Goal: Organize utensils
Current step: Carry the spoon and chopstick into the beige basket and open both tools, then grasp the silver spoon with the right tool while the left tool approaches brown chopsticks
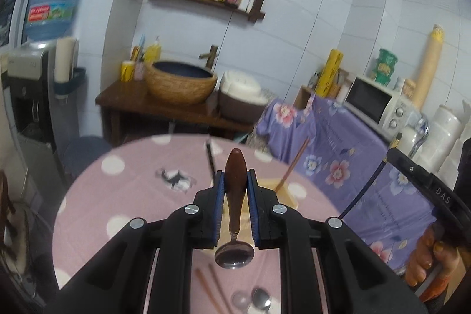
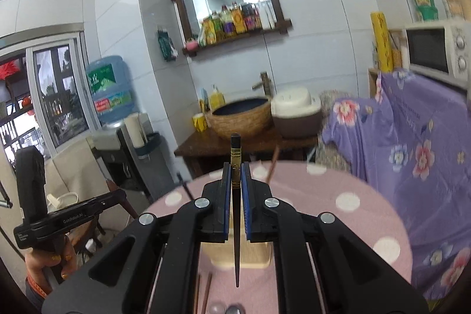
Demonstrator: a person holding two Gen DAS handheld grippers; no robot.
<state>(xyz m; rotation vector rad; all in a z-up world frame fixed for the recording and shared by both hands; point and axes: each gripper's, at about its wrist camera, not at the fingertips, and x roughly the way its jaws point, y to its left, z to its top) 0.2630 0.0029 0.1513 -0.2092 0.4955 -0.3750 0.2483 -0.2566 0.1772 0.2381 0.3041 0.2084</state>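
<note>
My left gripper (image 1: 235, 181) is shut on a spoon (image 1: 235, 196) by its brown wooden handle; the metal bowl (image 1: 234, 256) hangs down above the pink dotted table (image 1: 132, 190). My right gripper (image 2: 235, 172) is shut on a dark chopstick (image 2: 236, 225) with a gold band, its tip pointing down over a cream utensil holder (image 2: 241, 255). The holder (image 1: 287, 192) has a brown chopstick (image 1: 293, 165) standing in it. A brown chopstick pair (image 1: 212, 290) and metal spoons (image 1: 260, 299) lie on the table below.
A black chopstick (image 1: 210, 159) sticks up at the far table edge. A purple floral cloth (image 1: 338, 155) covers furniture on the right, with a microwave (image 1: 379, 105) on it. A wooden stand with a basin (image 1: 182, 81) is behind the table.
</note>
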